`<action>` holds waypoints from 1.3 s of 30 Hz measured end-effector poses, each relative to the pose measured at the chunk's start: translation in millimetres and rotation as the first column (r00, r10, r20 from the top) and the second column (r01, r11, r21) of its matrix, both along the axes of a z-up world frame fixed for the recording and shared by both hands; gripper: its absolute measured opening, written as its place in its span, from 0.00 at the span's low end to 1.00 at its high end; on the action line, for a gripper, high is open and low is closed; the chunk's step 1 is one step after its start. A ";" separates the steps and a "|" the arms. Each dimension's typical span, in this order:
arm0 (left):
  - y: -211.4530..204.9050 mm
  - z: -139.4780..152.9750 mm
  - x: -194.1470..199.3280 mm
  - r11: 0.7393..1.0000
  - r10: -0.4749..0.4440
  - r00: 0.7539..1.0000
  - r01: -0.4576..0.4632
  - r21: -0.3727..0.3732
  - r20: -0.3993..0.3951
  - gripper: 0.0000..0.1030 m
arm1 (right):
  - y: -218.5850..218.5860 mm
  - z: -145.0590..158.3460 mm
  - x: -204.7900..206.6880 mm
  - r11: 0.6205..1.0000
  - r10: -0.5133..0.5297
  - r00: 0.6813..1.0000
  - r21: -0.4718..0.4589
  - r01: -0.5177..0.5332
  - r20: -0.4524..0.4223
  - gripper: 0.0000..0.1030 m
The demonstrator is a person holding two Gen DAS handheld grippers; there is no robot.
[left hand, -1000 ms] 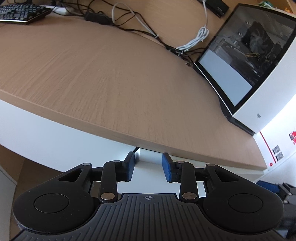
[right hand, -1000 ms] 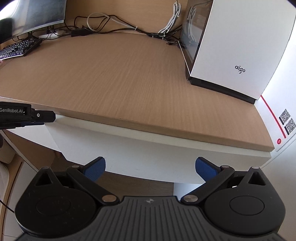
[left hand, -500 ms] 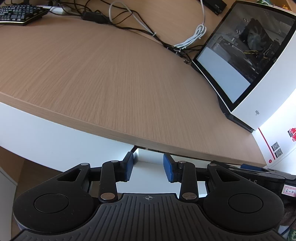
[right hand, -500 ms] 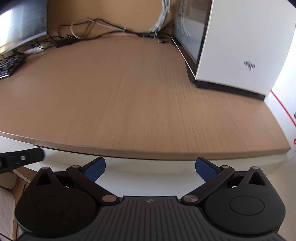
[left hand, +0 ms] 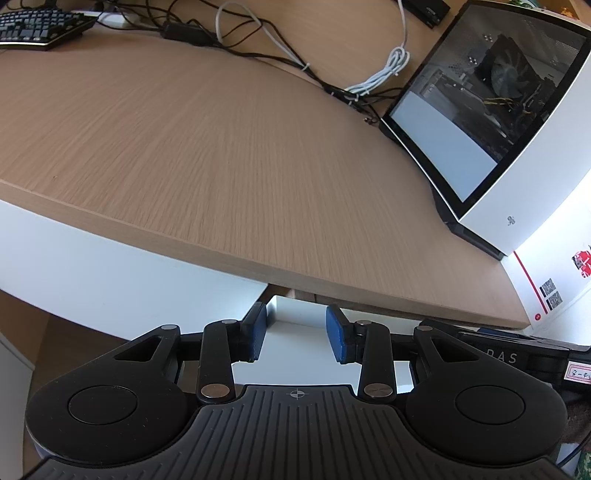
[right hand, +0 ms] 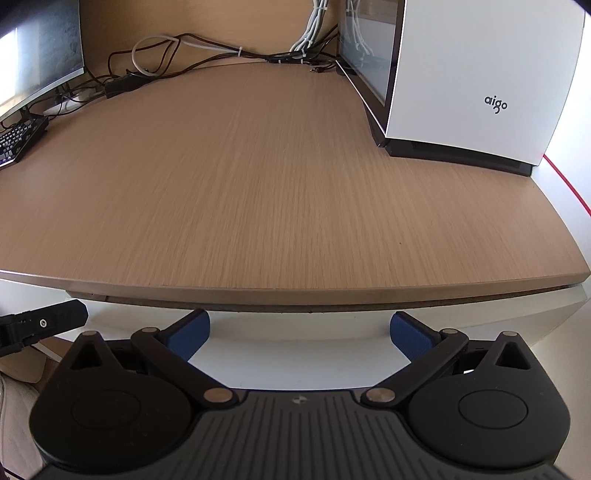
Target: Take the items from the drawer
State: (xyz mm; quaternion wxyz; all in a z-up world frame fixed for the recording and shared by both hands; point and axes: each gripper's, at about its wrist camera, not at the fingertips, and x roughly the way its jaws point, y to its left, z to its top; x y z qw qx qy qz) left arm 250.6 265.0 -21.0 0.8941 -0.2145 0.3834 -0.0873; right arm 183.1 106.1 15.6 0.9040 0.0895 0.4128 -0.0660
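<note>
A light wood-grain desk top fills both views, with a white computer case with a glass side panel at its right rear, tangled black and grey cables along the back, and a black keyboard at far left. Below the desk's front edge sits the white drawer front, pulled slightly out from the white panel beside it. The left gripper straddles the drawer's upper corner, blue pads apart and not pressing it. The right gripper, jaws spread wide and empty, hovers before the white front under the desk edge.
</note>
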 end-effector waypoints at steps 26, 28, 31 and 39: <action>1.4 0.1 -3.2 0.998 -0.058 0.998 0.058 0.008 -0.008 0.36 | -4.6 -16.8 27.8 1.000 0.020 0.999 0.020 -0.019 -0.045 1.00; 1.3 0.0 -3.4 0.998 -0.059 0.998 0.059 0.006 -0.010 0.36 | -6.9 -19.6 33.7 1.000 0.013 0.999 0.022 -0.012 -0.046 1.00; 1.7 0.3 -3.9 0.998 -0.061 0.998 0.061 0.003 -0.017 0.36 | -6.3 -22.2 41.9 0.999 0.023 0.998 0.023 -0.022 -0.064 1.00; 0.3 0.2 -15.3 0.998 -0.062 0.998 0.061 0.034 0.008 0.38 | -1.7 -26.2 47.0 0.999 0.049 0.997 0.024 -0.047 -0.062 1.00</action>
